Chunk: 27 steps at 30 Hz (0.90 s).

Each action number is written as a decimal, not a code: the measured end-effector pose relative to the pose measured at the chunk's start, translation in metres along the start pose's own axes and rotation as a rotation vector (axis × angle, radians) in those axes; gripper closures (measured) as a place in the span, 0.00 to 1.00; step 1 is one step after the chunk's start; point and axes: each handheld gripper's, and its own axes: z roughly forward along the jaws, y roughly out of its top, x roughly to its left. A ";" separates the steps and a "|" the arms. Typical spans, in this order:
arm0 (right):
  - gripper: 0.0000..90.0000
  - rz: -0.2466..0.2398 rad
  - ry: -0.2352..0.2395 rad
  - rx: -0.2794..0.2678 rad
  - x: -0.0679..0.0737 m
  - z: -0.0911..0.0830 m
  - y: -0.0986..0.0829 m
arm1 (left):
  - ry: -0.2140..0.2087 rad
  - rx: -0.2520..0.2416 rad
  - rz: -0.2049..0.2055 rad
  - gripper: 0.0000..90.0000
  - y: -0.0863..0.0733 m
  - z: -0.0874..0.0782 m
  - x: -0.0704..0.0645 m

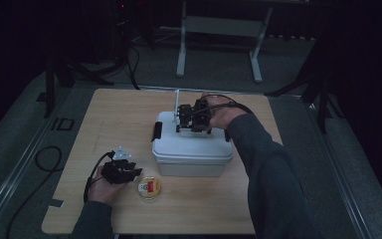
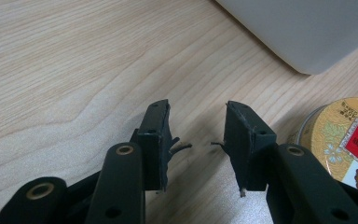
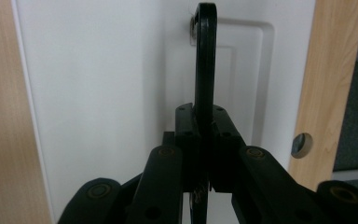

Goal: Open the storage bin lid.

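A white lidded box [image 1: 191,149] stands in the middle of the wooden table [image 1: 119,114]. Its black handle [image 3: 205,56] stands upright on the lid, and my right gripper [image 3: 204,112] is shut on it; in the high view that gripper [image 1: 186,118] is over the back of the lid. My left gripper [image 1: 129,172] rests low near the front left, open with nothing between its fingers [image 2: 156,135]. A round gold tin [image 1: 149,187] with a red label lies just to its right, in front of the box. In the left gripper view the tin [image 2: 349,140] and a corner of the box [image 2: 307,28] show.
A black latch [image 1: 156,131] sits on the box's left side. A metal frame [image 1: 219,30] stands on the floor beyond the table. A cable [image 1: 47,159] loops on the floor at the left. A round hole [image 3: 302,144] marks the table beside the box.
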 end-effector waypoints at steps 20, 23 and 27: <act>0.94 0.017 -0.024 -0.004 -0.003 -0.013 -0.006 | 0.000 0.000 0.001 0.68 0.000 0.000 0.000; 0.94 0.019 -0.027 -0.006 -0.005 -0.016 -0.008 | 0.001 0.000 0.001 0.68 0.000 0.000 0.000; 0.94 0.027 -0.029 0.004 -0.006 -0.018 -0.012 | 0.000 -0.001 0.000 0.68 0.000 0.000 0.000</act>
